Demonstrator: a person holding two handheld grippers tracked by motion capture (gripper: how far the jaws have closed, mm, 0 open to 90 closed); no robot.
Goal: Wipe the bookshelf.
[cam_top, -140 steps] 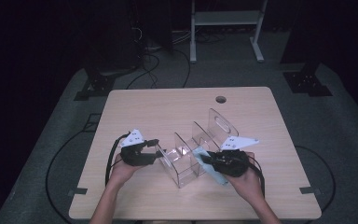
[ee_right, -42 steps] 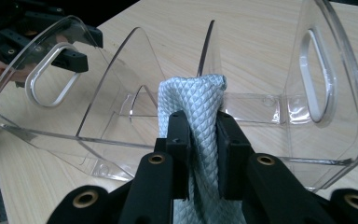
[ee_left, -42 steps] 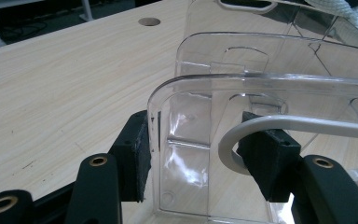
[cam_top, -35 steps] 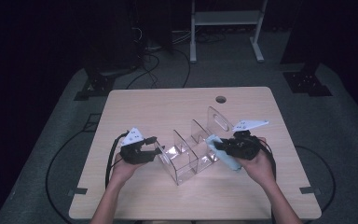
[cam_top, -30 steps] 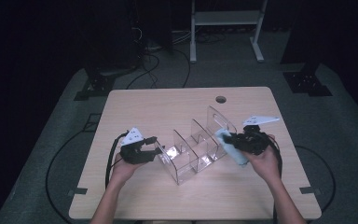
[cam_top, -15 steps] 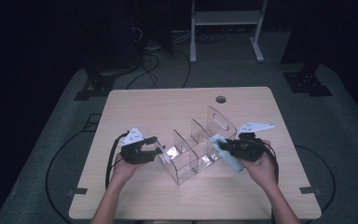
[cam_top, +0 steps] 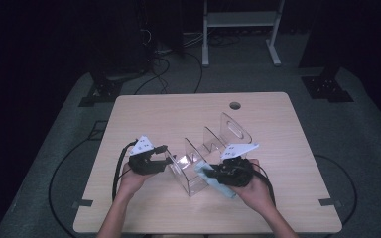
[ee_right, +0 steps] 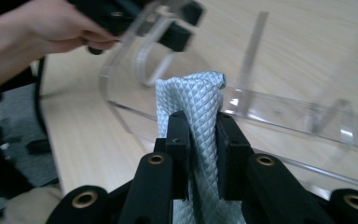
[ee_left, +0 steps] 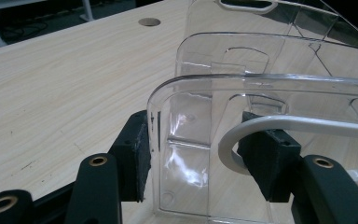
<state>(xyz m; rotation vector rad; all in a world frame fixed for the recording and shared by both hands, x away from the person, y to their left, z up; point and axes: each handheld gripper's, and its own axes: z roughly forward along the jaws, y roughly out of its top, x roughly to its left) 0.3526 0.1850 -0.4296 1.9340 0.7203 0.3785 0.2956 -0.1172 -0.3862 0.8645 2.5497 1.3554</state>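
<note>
A clear plastic rack (cam_top: 213, 144) with several upright dividers stands on the wooden table (cam_top: 178, 114). My left gripper (cam_top: 167, 157) is at the rack's left end. In the left gripper view, my left gripper (ee_left: 203, 158) is shut on the rack's end wall (ee_left: 191, 135), one pad at its outer edge, the other seen through the plastic. My right gripper (cam_top: 204, 173) is at the rack's near right side, shut on a pale blue quilted cloth (cam_top: 221, 186). In the right gripper view, the cloth (ee_right: 191, 93) bulges up between the pads of my right gripper (ee_right: 200, 135), close to the rack (ee_right: 279, 107).
A round cable hole (cam_top: 235, 105) lies near the table's far edge. Cables trail from both grippers toward the person. In the right gripper view, the other hand (ee_right: 51, 28) holds its gripper on the rack's far end. Bare wood spreads behind the rack.
My right gripper has carried the cloth left and toward the person, from beside the rack's right side to its near end. The left gripper and the rack have kept still.
</note>
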